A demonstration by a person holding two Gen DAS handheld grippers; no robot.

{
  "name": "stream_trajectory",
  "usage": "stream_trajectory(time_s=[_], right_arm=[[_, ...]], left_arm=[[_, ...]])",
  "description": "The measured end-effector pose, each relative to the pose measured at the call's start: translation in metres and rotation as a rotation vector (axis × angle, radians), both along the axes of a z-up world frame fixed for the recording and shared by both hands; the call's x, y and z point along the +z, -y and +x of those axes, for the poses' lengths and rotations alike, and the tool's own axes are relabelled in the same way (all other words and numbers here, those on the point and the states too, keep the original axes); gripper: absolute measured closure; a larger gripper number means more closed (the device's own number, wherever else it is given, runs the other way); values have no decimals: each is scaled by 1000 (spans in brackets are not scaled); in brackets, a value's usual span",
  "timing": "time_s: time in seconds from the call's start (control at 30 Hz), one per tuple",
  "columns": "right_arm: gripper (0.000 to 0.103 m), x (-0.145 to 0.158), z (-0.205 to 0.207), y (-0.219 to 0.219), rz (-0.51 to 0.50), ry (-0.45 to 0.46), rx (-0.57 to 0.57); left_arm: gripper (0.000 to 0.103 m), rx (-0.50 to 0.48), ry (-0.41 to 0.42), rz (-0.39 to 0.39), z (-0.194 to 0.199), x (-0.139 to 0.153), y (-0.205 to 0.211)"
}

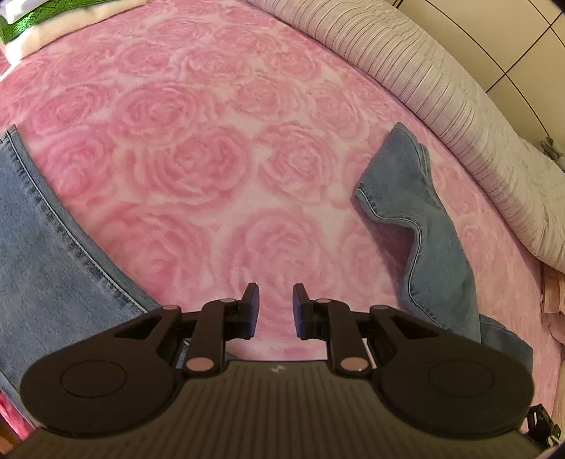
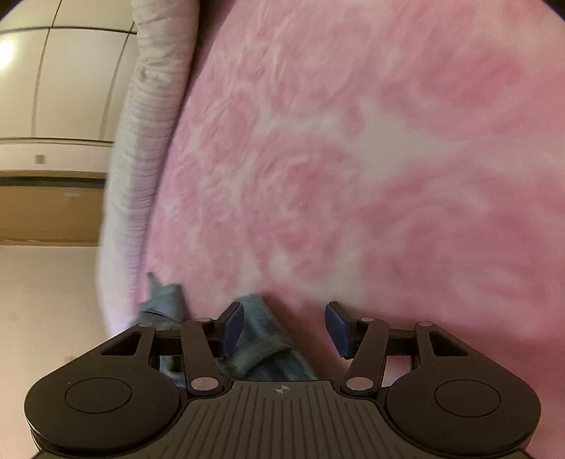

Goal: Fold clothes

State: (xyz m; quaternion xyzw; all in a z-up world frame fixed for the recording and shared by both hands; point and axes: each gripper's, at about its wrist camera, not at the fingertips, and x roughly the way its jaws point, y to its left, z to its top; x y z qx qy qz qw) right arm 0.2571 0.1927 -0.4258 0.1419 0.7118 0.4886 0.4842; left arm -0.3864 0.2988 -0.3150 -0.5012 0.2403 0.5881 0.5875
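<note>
Blue jeans lie on a pink rose-pattern blanket [image 1: 212,159]. In the left wrist view one leg [image 1: 46,264] runs along the left side and the other leg [image 1: 416,226] lies crumpled at the right, near the bed's edge. My left gripper [image 1: 275,307] is open and empty over the bare blanket between the two legs. In the right wrist view, which is blurred, my right gripper [image 2: 284,326] is open wide just above a bunched jeans leg end [image 2: 261,339]. The denim lies between and under the fingers, not gripped.
A grey-white striped quilt edge [image 1: 459,116] runs along the bed's right side, with tiled wall beyond. Folded cream and green cloth [image 1: 31,31] lies at the far left corner. In the right wrist view the quilt edge [image 2: 141,159] and the room floor are at the left.
</note>
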Motion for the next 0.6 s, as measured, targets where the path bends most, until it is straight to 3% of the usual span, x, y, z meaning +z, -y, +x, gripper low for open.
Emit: stream_trajectory(time_s=[0.03,0.07,0.1,0.13,0.23,0.37,0.5,0.53,0.6], right_arm=[[49,0,-3,-7,13,-15,34],[61,5,-8,-12,14,12,90],[90,14,-15,-17,23,71,152],[98,27,-23,-18,59,129,186],[102,76,-28,4,175,256,107],[103,143,-8,64,217,431,-157],[103,168,-7,111,139,626,-305],[102,164,-10,112,82,713,-311],[102,142,-10,102,-142,866,-341]], left_arm=[[88,2,2,-3,1,1,0],[88,5,3,-6,2,2,0],[88,7,5,-10,2,2,0],[88,8,8,-12,3,2,-1],[88,6,16,-9,9,3,-3],[88,-2,41,-2,16,1,-8],[87,-42,70,-3,27,-6,-22],[87,-58,72,-4,31,-10,-26],[86,-82,79,-11,35,-18,-38]])
